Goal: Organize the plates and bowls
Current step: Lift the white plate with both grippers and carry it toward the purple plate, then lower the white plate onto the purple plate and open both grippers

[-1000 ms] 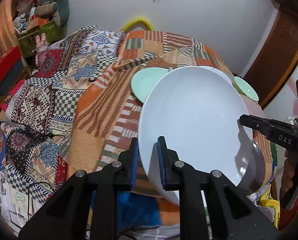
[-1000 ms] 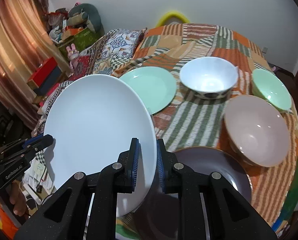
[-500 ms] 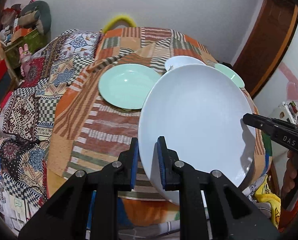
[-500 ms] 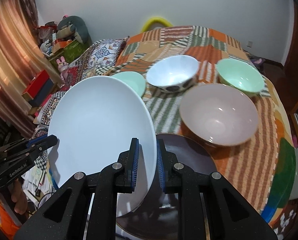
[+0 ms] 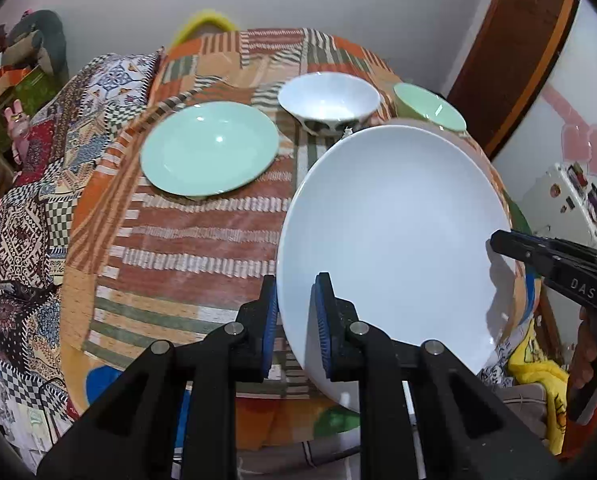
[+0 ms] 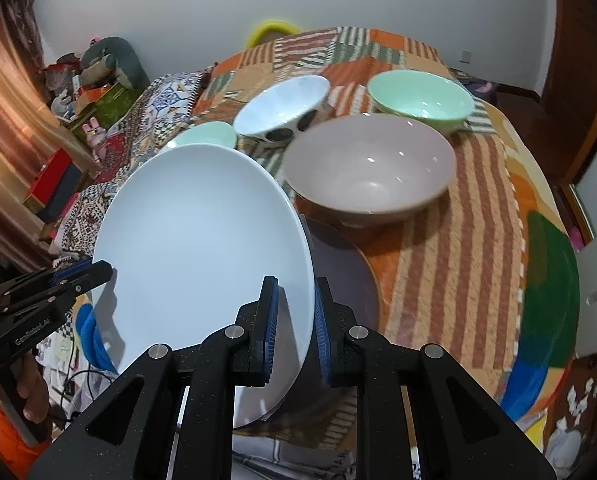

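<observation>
Above the table (image 5: 186, 248), both claws clamp the white plate (image 5: 394, 232); only the right view shows the pink bowl (image 6: 370, 168).

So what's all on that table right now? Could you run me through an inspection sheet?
Surface: round table under a striped patchwork cloth.
Job's things: white plate held off the table by opposite rims; green plate, white bowl, green bowl, pink bowl, dark plate resting on the cloth.
Clutter: nothing seen on the table.
Grippers: left gripper and right gripper, both shut on the white plate.
Cables: black cable on the floor.
Surroundings: patterned bedspread, wooden door, curtain.
</observation>
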### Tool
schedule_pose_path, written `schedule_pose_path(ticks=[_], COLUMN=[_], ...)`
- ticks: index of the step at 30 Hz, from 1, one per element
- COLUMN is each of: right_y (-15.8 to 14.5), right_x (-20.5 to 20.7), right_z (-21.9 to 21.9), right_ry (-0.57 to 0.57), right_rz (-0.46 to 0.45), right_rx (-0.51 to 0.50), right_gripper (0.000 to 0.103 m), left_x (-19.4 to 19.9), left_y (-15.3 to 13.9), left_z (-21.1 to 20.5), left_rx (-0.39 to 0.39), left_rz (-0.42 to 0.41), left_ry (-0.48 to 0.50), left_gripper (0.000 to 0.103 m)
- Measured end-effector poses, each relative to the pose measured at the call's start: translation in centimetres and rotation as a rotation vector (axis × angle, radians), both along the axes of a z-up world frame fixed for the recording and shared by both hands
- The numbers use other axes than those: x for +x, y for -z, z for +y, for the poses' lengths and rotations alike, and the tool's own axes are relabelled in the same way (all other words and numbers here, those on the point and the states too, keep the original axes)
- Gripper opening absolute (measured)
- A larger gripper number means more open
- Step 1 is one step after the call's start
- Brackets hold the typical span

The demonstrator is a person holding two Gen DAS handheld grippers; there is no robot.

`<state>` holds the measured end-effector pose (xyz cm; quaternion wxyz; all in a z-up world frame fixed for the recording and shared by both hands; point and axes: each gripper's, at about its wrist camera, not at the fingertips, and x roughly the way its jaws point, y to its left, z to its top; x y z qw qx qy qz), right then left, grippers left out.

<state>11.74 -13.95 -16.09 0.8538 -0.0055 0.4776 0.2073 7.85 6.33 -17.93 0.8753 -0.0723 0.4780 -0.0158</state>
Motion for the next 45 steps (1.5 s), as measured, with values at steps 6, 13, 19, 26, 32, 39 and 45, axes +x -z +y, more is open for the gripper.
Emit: schedule_pose_path(ticks=[6,13,19,26,32,39,45], right_y=[0.5,1.4,2.1,2.6,2.9,3.5,3.9], right_x=[-0.4,-0.7,-0.6,-0.1,0.5,1.0,1.4], right_z=[-1.8,-2.5,-2.7,-2.7,-2.9,-2.7,-2.8], right_ry=[0.04,0.053,0.06,0.074,0.09,0.091,0.09], right_rz=[0.019,0.043,0.069,0.086,0.096,0.108,0.114], right_rx=[0.009,0.004,0.012,-0.003,-0.016,-0.023,-0.013], right_gripper=[0.017,0.017,0.018,0.019,0.019,0.019,0.019], left_x=[0.8,1.4,1.8,2.8,3.4,4.0,4.4], left_y=[1.2,2.3,3.1,4.2,4.5,4.7,4.9], left_z=[-1.6,-2.2,-2.4,-2.3,-3.0,-2.7,-2.8], left_rx=[0.012,0.015,0.007,-0.024,-0.005,-0.005,0.008], left_rz=[0.03,0.057,0.087,0.113,0.108,0.11,0.107], left_ry=[0.043,0.062,0.07,0.075,0.093,0.096,0.093], left_gripper=[0.018,0.018,0.018,0.018,0.018,0.018,0.018])
